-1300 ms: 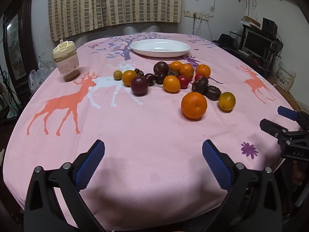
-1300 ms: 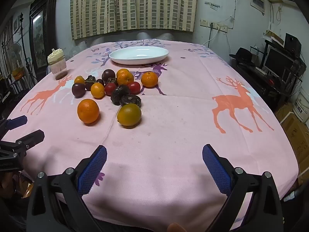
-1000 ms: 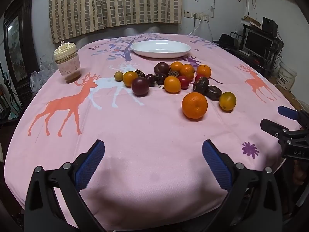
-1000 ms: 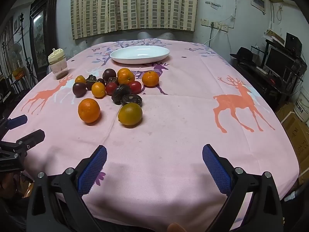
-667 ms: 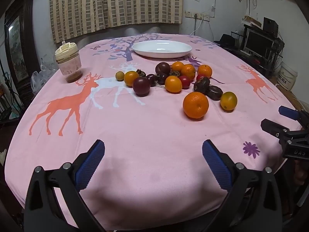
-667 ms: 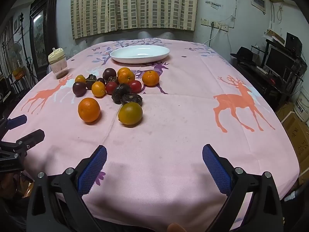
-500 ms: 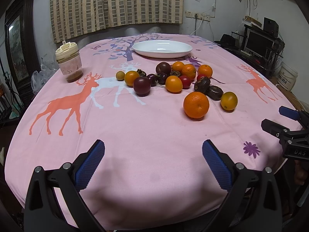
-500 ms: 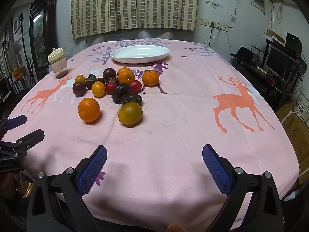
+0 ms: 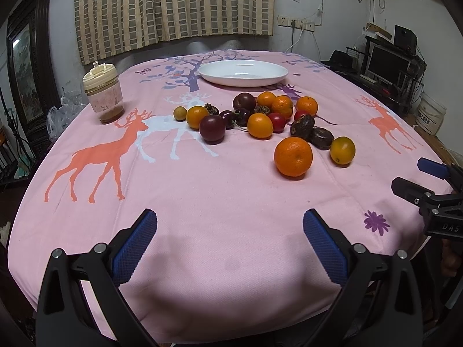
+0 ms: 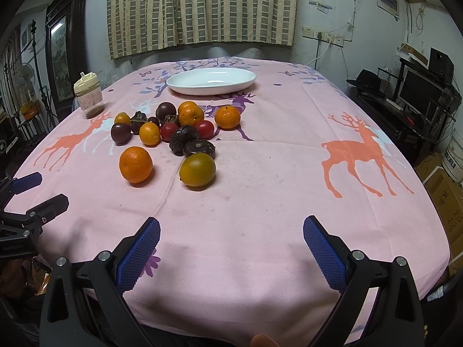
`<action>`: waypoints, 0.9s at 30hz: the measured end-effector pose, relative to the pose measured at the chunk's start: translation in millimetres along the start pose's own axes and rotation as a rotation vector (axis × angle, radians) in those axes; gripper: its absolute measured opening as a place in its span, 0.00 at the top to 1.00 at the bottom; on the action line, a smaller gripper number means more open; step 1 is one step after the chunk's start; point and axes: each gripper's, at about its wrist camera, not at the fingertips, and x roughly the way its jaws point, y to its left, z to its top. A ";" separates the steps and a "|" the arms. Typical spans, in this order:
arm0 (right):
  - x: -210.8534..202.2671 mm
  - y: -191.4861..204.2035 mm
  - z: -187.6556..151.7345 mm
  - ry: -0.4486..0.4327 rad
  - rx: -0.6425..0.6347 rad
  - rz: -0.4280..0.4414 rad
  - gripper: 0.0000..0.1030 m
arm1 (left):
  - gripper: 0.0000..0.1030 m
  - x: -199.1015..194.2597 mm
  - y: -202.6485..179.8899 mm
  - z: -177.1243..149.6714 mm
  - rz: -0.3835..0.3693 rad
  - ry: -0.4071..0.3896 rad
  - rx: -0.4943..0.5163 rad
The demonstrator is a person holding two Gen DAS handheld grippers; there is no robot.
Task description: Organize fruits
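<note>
Fruits (image 9: pixel 260 121) (orange, dark purple, red) lie clustered; both tools (image 9: pixel 230 232) (image 10: pixel 231 234) gape empty.

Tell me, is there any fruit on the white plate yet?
No, the white plate is bare; all the fruit lies on the pink tablecloth.

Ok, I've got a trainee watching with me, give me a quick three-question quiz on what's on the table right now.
1. True or false: the white plate already holds fruit.
2. Which fruit lies nearest the right tool? A) big orange B) yellow-green citrus C) dark plum
3. Fill in: both the left tool and the right tool are ____.

Key: 1 false, the plate is empty; 2 B; 3 open, holding nothing.
</note>
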 end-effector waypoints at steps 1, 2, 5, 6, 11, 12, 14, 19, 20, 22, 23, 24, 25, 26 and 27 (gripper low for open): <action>-0.2 0.3 -0.2 0.000 0.000 0.000 0.04 | 0.04 -0.2 -0.7 1.0 0.001 0.000 -0.001; 0.2 0.0 0.1 0.000 -0.001 0.000 0.04 | 0.04 -0.8 -1.1 1.0 0.001 -0.001 0.001; 0.1 0.2 -0.1 -0.001 0.000 0.000 0.04 | 0.04 -1.7 -1.5 0.9 0.004 -0.002 0.003; -0.4 0.4 -0.4 -0.001 0.000 0.000 0.04 | 0.04 -1.7 -1.2 0.7 0.004 -0.001 0.002; -0.3 0.8 -0.1 0.000 -0.001 -0.001 0.04 | 0.04 -2.2 -2.0 1.6 0.004 -0.001 0.003; -0.3 0.7 -0.1 0.000 -0.001 -0.001 0.04 | 0.04 -2.1 -2.0 1.7 0.004 -0.001 0.003; -0.3 0.7 -0.2 0.000 -0.001 -0.001 0.04 | 0.04 -2.4 -1.7 1.5 0.004 -0.001 0.002; -0.7 1.4 -0.7 -0.001 -0.003 -0.001 0.04 | 0.04 -1.9 -2.0 1.5 0.004 0.000 0.003; -0.7 2.4 -0.6 -0.001 -0.004 -0.001 0.04 | 0.04 -2.0 -1.8 1.4 0.003 -0.001 0.002; -1.7 2.9 0.5 -0.001 -0.009 -0.001 0.04 | 0.04 -1.9 -2.0 1.6 0.004 -0.001 0.003; -1.7 3.1 0.4 0.000 -0.009 -0.001 0.04 | 0.04 -2.4 -1.8 1.2 0.005 -0.002 0.003; -1.5 3.0 0.3 -0.001 -0.009 -0.001 0.04 | 0.04 -2.8 -1.6 0.8 0.005 -0.002 0.003; -1.7 3.4 0.2 0.000 -0.010 -0.001 0.04 | 0.04 -2.6 -1.9 1.2 0.004 -0.002 0.003; -1.9 3.7 0.0 0.001 -0.011 -0.001 0.04 | 0.04 -2.7 -1.8 1.2 0.005 -0.001 0.003; -1.7 3.8 -0.1 0.001 -0.011 -0.002 0.04 | 0.04 -2.6 -1.8 1.2 0.005 -0.002 0.003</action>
